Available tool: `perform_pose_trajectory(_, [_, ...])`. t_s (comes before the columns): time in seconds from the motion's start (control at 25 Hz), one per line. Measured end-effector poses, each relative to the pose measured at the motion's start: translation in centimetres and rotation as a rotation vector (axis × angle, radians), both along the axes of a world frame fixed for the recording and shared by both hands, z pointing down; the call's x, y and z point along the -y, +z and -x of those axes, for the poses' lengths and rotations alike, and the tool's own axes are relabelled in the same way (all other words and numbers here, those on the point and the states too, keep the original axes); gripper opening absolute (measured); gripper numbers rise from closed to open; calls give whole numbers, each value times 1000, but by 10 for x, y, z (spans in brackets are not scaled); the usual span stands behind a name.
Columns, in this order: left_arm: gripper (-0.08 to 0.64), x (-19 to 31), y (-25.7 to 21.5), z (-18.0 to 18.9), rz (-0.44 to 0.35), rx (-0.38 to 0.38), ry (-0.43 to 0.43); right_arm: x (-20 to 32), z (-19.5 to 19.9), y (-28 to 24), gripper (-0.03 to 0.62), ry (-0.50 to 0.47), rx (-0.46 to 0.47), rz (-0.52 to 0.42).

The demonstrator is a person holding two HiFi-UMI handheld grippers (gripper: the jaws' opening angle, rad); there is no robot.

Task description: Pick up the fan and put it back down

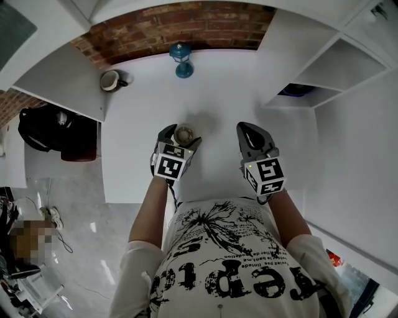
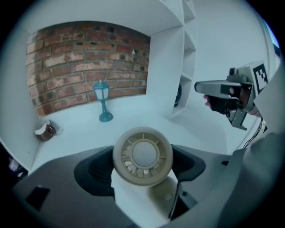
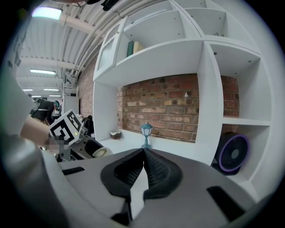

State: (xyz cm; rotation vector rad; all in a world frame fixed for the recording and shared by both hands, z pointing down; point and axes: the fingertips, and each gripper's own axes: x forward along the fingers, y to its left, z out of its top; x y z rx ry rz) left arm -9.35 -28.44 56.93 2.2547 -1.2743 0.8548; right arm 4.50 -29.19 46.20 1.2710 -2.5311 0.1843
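Two forearms (image 1: pixel 152 208) outstretched over the table (image 1: pixel 211 93), left gripper (image 1: pixel 181 137) fingers (image 2: pixel 95 171) tight on the fan (image 2: pixel 142 156) (right gripper (image 1: pixel 244 128) fingers (image 3: pixel 158 171) together, empty).

This is a staged home corner inside a large workshop hall. White shelving (image 3: pixel 208 75) with a brick back wall (image 3: pixel 173 107), a teal lantern ornament (image 3: pixel 146 133) and books (image 3: pixel 133 47) looks domestic. Strip lights (image 3: pixel 44 12) on a ribbed industrial ceiling (image 3: pixel 58 42) show beyond.
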Motion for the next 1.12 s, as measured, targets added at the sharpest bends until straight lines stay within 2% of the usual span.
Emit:
perform_pose_trajectory(0.28, [379,6,-93,2,-238,-70,-12,-4,7,-39,15,-22,42,-84])
perform_pose_trajectory(0.6, [379,-11,-185,17,-484,-149,-28,-13,17,-82,15,-54,98,-180])
perform_pose_trajectory(0.92, [379,-41,-237,36,-675,-191,-41,-18,20,-100,15,-67,137,-223])
perform_pose_trajectory(1.12, [379,-49,-255,46,-761,-261,-84,-17,18,-105,15,-56,152,-229])
